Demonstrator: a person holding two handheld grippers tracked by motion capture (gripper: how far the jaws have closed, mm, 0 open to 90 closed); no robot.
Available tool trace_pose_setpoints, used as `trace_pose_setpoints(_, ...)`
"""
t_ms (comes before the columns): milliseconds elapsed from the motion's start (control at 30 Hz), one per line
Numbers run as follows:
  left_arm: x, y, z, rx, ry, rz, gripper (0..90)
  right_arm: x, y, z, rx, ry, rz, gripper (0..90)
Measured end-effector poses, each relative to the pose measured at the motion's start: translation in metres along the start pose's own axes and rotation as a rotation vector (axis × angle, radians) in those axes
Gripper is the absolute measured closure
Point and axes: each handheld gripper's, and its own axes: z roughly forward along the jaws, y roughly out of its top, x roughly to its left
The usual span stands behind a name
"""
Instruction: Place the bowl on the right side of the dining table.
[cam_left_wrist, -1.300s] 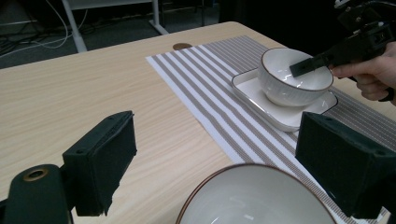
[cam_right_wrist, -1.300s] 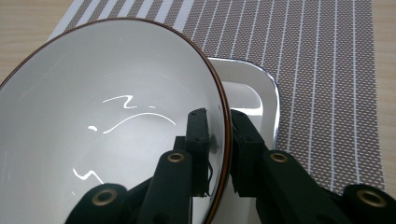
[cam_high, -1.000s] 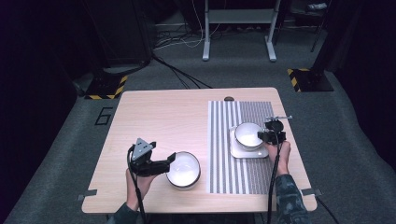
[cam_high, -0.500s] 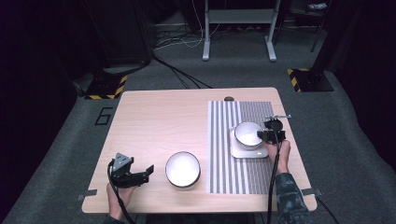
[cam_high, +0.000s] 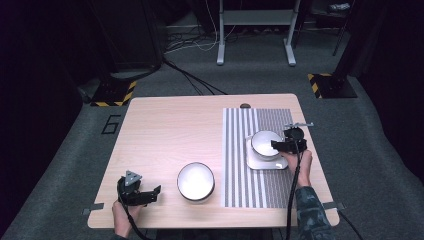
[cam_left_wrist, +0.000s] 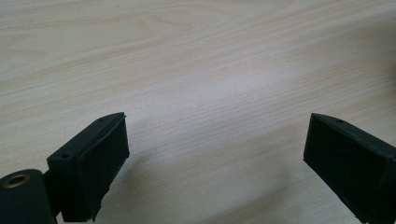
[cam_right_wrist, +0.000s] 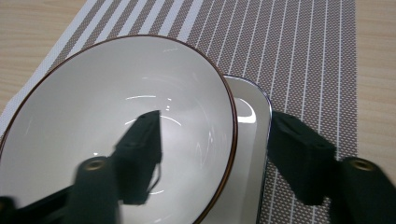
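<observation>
High view, read from the left: the left gripper (cam_high: 150, 192) sits low at the near left corner of the wooden table (cam_high: 170, 130), apart from the dark-rimmed bowl (cam_high: 196, 181) that rests on bare wood just to its right. In the left gripper view its jaws stand wide apart with nothing but tabletop between them. Farther right lies the striped placemat (cam_high: 260, 150), and on it a square white plate (cam_high: 267, 161) carries the white bowl (cam_high: 265, 144). The right gripper (cam_high: 281, 145) is at that bowl's rim; the right gripper view shows one jaw inside the bowl and the other outside, over the plate's edge, with clear gaps to the rim, and the jaws have just been opening. By my judgement the white bowl is already set on its plate and released, while the dark-rimmed bowl on the wood may yet need placing.
</observation>
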Motion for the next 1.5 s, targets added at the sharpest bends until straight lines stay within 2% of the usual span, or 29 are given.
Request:
trace_pose_setpoints(67, 0.001, -0.001, 0.004, 0.013, 0.0, 0.004, 6.3, 0.001, -0.001, -0.003, 0.01, 0.016, -0.009, 17.4)
trace_pose_setpoints(233, 0.001, 0.001, 0.009, 0.017, 0.026, 0.027, 6.4, 0.004, -0.004, -0.015, -0.013, 0.019, -0.02, 7.4)
trace_pose_setpoints(400, 0.004, 0.002, 0.011, 0.028, 0.022, 0.027, 3.4, 0.008, -0.006, -0.025, -0.013, 0.025, -0.032, 0.2)
trace_pose_setpoints(733, 0.007, 0.005, 0.014, 0.037, 0.013, 0.037, 1.0, 0.014, -0.013, -0.054, -0.044, 0.025, -0.078, 0.0)
trace_pose_setpoints(800, 0.007, 0.005, 0.014, 0.032, 0.013, 0.039, 1.1, 0.015, -0.017, -0.059, -0.058, 0.024, -0.073, 0.0)
trace_pose_setpoints(1033, 0.006, 0.005, 0.014, 0.034, 0.012, 0.042, 1.1, 0.02, -0.025, -0.071, -0.074, 0.029, -0.09, 0.1)
trace_pose_setpoints(1500, 0.006, 0.005, 0.014, 0.031, 0.013, 0.038, 1.2, 0.035, -0.049, -0.091, -0.091, 0.026, -0.156, 0.4)
